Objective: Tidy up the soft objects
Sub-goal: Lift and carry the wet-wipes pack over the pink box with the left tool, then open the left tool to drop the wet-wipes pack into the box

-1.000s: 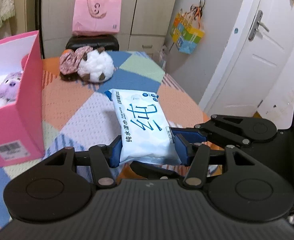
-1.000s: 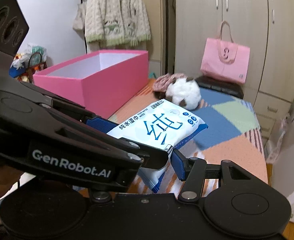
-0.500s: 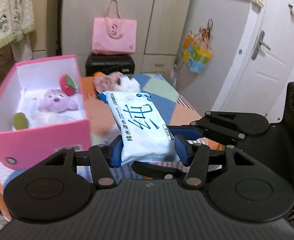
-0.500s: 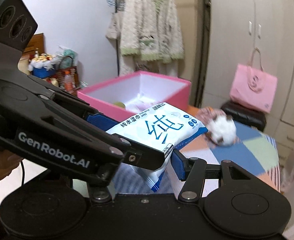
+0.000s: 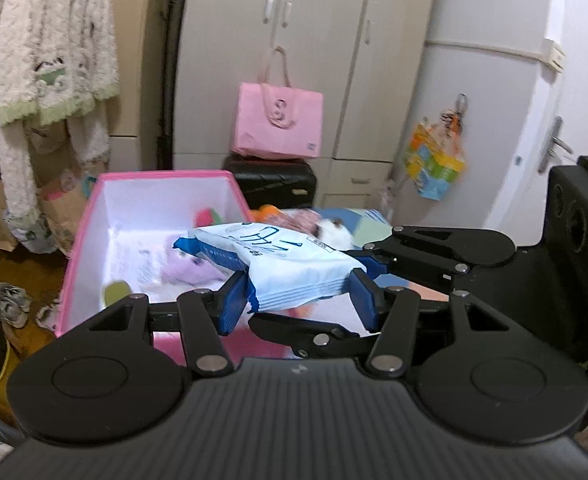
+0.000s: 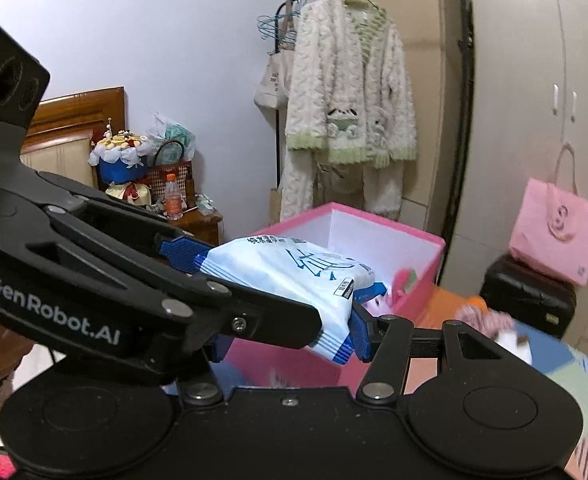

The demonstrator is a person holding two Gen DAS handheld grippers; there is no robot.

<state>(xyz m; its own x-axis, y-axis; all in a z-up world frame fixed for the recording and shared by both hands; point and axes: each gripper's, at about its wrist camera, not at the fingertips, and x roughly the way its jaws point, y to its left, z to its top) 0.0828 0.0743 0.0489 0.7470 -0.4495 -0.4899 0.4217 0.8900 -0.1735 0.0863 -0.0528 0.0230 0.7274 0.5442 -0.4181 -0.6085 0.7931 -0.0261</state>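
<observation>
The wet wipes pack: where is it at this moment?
The wet wipes pack is held in the air between the left tongs and the right tongs, its far end over the near-right corner of the open pink box.

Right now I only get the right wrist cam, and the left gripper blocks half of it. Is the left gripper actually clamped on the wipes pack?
Observer: Yes. In the left wrist view both blue pads of the left gripper press the sides of the wipes pack.
Operator: What's on the box floor? I only see the far corner.
Observer: A purple plush toy lies mid-floor in the pink box.
Operator: Anything nearer the front?
Observer: A small green item by the near wall, too blurred to name.
</observation>
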